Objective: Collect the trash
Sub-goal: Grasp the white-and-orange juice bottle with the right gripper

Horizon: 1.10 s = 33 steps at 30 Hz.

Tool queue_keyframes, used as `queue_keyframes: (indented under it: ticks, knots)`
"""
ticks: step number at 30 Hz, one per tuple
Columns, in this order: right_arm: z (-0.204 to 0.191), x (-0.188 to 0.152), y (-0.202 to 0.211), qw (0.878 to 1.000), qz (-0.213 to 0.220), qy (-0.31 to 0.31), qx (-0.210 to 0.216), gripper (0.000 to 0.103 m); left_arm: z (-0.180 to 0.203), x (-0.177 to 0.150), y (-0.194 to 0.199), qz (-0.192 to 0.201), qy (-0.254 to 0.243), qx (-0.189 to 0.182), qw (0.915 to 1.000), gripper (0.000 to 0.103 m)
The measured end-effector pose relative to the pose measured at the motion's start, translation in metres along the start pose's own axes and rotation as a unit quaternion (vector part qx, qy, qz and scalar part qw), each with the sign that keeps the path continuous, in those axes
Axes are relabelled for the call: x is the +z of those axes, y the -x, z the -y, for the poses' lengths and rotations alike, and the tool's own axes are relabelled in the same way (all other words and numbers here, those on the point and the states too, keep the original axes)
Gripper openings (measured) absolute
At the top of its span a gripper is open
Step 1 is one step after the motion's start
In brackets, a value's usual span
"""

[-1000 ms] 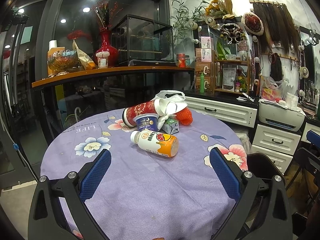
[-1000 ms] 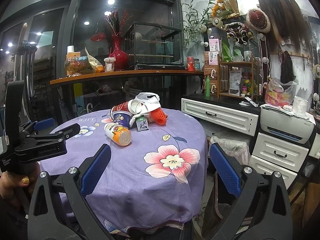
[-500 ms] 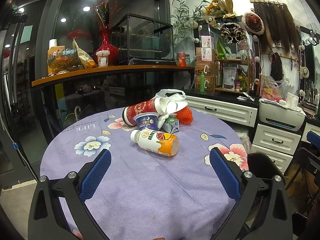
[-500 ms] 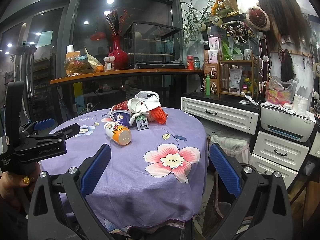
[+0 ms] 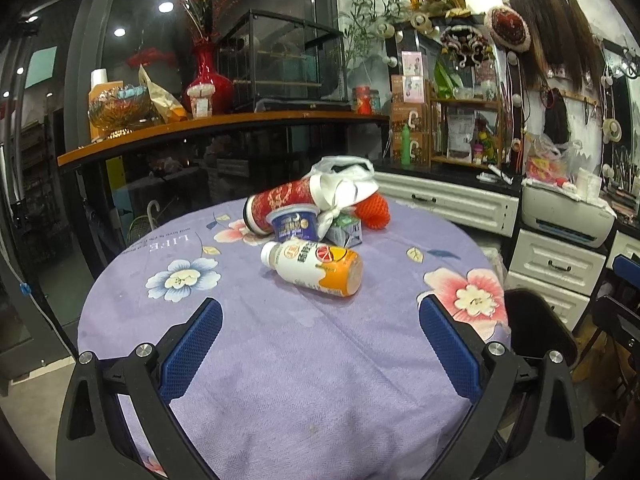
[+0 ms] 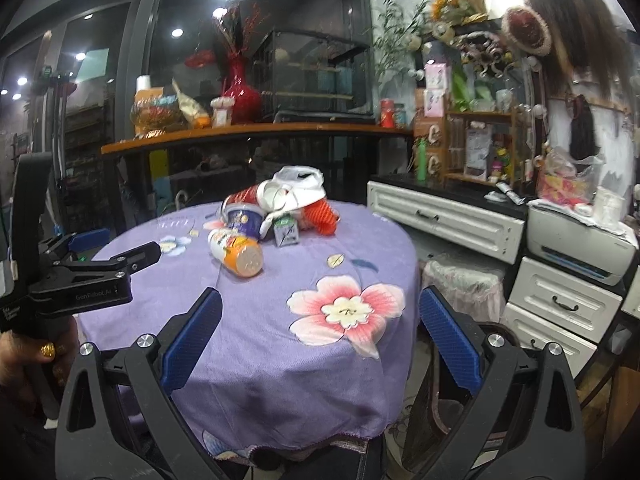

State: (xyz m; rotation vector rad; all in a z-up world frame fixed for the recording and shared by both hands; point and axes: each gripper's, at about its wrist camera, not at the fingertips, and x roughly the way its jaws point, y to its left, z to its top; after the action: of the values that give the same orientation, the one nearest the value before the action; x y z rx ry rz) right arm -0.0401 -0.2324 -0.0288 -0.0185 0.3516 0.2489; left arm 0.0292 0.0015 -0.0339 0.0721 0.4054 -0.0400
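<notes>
A heap of trash lies on the round purple flowered tablecloth (image 5: 280, 360): a white and orange drink bottle (image 5: 314, 267) on its side, a blue yogurt cup (image 5: 294, 224), a red paper cup (image 5: 276, 204), a white plastic bag (image 5: 344, 184), a small green carton (image 5: 346, 232) and an orange net (image 5: 374, 212). My left gripper (image 5: 320, 344) is open and empty, short of the bottle. My right gripper (image 6: 320, 332) is open and empty over the table's near right edge; the heap with the bottle (image 6: 236, 252) lies far ahead to the left. The left gripper (image 6: 92, 272) shows at the left of the right wrist view.
A wooden shelf (image 5: 224, 124) with a red vase (image 5: 210, 80) and a glass case stands behind the table. White drawers (image 5: 452, 204) and a printer (image 5: 568, 212) line the right wall. A dark chair (image 5: 536, 328) stands at the table's right.
Both grippers have barely moved; the right wrist view has crept slightly closer to the table. Nothing on the table has moved.
</notes>
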Motion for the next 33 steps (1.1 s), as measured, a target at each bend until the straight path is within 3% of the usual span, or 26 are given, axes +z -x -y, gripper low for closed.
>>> queue_keyframes:
  ticks: [8, 12, 20, 25, 33]
  knots:
    - [-0.004, 0.008, -0.051, 0.994, -0.086, 0.036, 0.060, 0.097, -0.025, -0.002, -0.032, -0.071, 0.014, 0.002, 0.9974, 0.098]
    - [-0.012, 0.019, -0.097, 0.982, -0.143, 0.047, 0.116, 0.097, -0.043, 0.002, -0.042, -0.092, 0.029, 0.004, 0.9954, 0.098]
    - [-0.057, 0.054, -0.174, 0.958, -0.192, 0.117, 0.178, 0.097, -0.082, 0.015, -0.063, -0.117, 0.044, 0.019, 0.9920, 0.098]
    - [-0.085, 0.072, -0.220, 0.938, -0.228, 0.143, 0.217, 0.097, -0.091, 0.025, -0.073, -0.125, 0.021, 0.031, 0.9915, 0.098]
    - [-0.114, 0.085, -0.290, 0.918, -0.277, 0.177, 0.222, 0.098, -0.108, 0.027, -0.096, -0.155, 0.031, 0.027, 0.9870, 0.098]
